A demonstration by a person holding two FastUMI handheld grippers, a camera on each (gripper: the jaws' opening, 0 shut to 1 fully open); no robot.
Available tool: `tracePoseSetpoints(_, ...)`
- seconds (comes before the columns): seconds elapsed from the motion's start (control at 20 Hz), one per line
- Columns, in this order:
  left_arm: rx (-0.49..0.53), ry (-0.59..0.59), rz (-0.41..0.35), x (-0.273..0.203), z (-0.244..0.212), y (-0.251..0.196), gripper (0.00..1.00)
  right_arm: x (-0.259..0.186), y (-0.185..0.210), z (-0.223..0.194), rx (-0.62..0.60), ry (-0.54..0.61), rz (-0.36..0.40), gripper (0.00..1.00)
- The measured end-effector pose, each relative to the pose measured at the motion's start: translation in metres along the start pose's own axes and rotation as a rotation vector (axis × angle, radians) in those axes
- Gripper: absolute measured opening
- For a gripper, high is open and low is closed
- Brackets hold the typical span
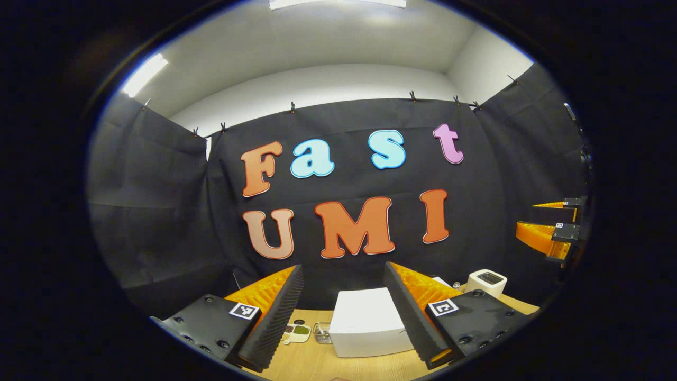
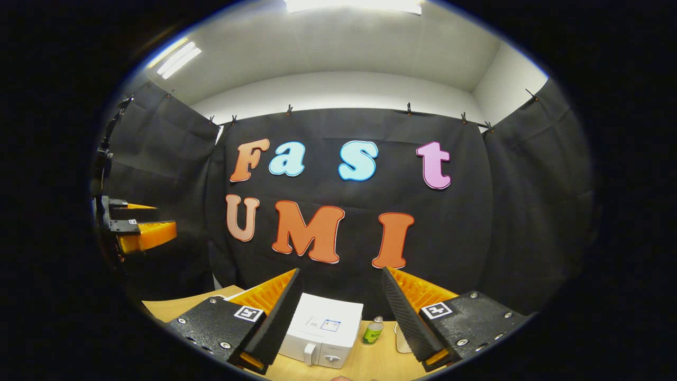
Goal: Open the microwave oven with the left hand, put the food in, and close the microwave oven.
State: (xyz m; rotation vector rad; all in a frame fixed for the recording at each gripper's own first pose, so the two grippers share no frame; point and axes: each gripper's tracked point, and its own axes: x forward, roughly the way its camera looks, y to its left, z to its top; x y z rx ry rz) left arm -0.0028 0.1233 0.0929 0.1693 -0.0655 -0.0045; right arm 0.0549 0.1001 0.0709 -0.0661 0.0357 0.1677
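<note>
Black cloth backs a pale wooden surface (image 1: 317, 365) carrying the boxy white microwave oven (image 2: 322, 330), door shut, low between both claws. Left claw (image 1: 344, 312) and right claw (image 2: 341, 315) hang wide and empty. Opening hasn't begun; next, the left must reach the door handle (image 2: 309, 353).

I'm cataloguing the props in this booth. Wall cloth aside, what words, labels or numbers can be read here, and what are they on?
Sticker on top of the microwave: print too small to read.
Label on the small green bottle: too small to read.
Square tags on the right gripper: black-and-white code patterns, no words.
Nothing here is legible as text.
</note>
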Motion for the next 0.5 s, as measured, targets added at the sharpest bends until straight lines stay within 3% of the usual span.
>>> tracePoseSetpoints(0.1, -0.009, -0.021, 0.006, -0.001, 0.011, 0.007, 0.93, 0.000, 0.000, 0.005, -0.001, -0.006, -0.009, 0.93)
tracePoseSetpoints(0.15, -0.011, -0.031, 0.007, -0.001, 0.014, 0.009, 1.00, -0.001, 0.001, 0.007, -0.001, -0.009, -0.011, 0.93)
tracePoseSetpoints(0.5, -0.028, -0.083, -0.036, -0.002, 0.024, 0.004, 1.00, -0.001, 0.005, 0.010, 0.006, -0.008, -0.032, 0.93)
